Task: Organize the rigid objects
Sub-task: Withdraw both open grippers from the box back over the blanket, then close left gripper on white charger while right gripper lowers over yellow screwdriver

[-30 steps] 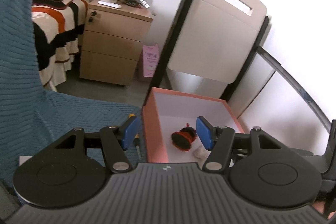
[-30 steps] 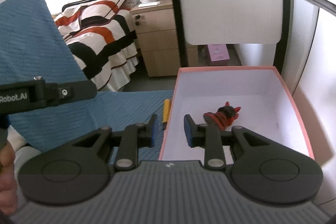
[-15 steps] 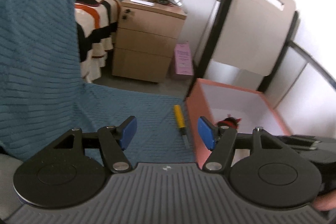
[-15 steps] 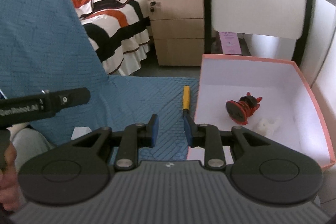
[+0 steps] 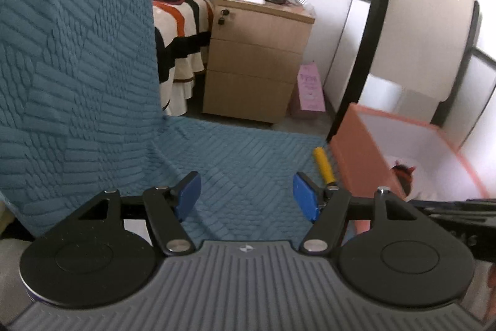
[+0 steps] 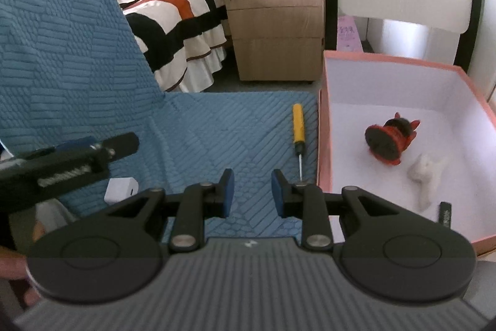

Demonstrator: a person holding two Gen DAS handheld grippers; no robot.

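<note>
Both views have swung off the box (image 6: 403,64) since a second ago and onto the blue cloth (image 6: 217,126). The left gripper (image 5: 247,194) is opening, its jaws spread with only cloth between them; the screwdriver (image 5: 324,165) lies just ahead and right of its right pad. The right gripper (image 6: 250,191) holds a narrow gap, pinching nothing, with the screwdriver just ahead to its right, beside the box wall. 2 toys and a small black item already sit in the box. The screwdriver and a white block (image 6: 121,190) look like the next picks.
</note>
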